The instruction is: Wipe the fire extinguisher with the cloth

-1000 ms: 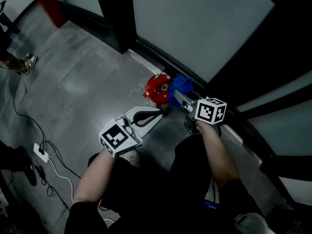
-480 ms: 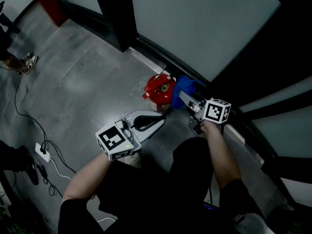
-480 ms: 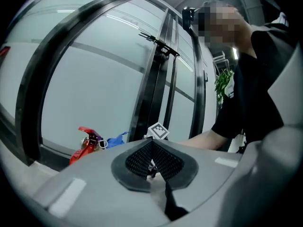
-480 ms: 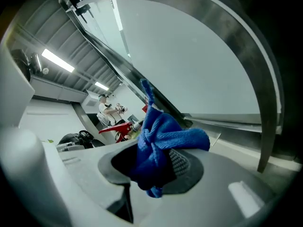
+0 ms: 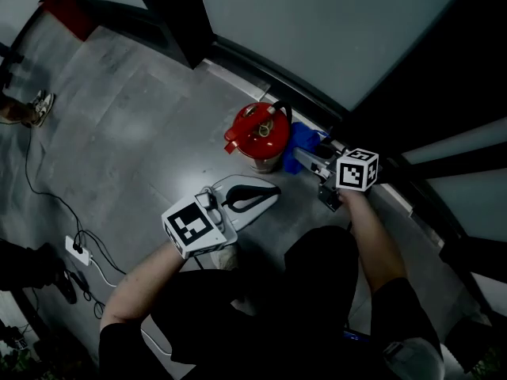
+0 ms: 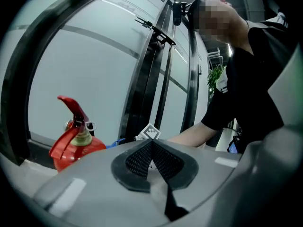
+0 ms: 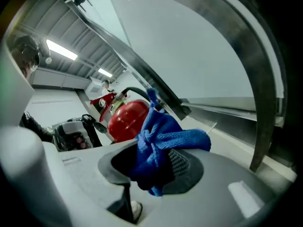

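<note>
Glossy red metal fire extinguisher (image 5: 257, 133); soft fluffy blue cloth (image 7: 160, 137); matt grey floor (image 5: 135, 133).

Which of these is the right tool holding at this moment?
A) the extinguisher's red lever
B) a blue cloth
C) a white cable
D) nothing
B: the right gripper view shows the blue cloth pinched in the right tool, with the fire extinguisher just beyond it.
</note>
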Demonstrator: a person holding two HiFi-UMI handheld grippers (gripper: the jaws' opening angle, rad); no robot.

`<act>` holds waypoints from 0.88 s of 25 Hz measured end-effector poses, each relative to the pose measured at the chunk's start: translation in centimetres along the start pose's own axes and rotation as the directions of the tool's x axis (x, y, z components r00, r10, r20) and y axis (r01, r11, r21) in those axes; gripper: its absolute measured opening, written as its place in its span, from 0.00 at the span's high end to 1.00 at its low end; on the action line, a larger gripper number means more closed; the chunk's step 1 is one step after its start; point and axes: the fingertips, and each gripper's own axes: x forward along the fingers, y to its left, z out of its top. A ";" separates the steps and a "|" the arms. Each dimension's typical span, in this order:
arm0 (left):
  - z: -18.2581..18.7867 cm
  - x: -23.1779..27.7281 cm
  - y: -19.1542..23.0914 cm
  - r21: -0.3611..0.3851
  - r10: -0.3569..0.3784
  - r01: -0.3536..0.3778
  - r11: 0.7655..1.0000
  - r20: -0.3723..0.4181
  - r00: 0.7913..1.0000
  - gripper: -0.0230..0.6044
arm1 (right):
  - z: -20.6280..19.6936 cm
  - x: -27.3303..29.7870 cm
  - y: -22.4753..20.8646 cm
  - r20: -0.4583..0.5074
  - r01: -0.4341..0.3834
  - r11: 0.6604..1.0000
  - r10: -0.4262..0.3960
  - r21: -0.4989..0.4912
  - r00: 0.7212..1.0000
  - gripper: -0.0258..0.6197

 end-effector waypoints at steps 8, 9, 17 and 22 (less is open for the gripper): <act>-2.9 0.6 0.1 -0.132 -0.011 0.011 0.991 0.000 1.000 0.95 | -3.1 1.2 -2.2 -0.119 0.036 0.993 -0.050 -0.116 0.992 0.75; -3.2 0.8 0.0 -0.127 -0.019 0.018 0.992 -0.010 1.000 0.95 | -3.6 1.4 -2.5 -0.136 0.045 0.990 -0.063 -0.132 0.989 0.75; -5.3 2.3 -0.8 -0.116 -0.060 0.053 0.992 -0.056 0.997 0.95 | -7.7 2.5 -5.6 -0.227 0.099 0.987 -0.126 -0.127 0.966 0.75; -6.5 2.2 -0.6 -0.118 -0.055 0.045 0.992 -0.089 0.994 0.95 | -10.6 3.5 -7.7 -0.289 0.163 0.977 -0.198 -0.141 0.937 0.75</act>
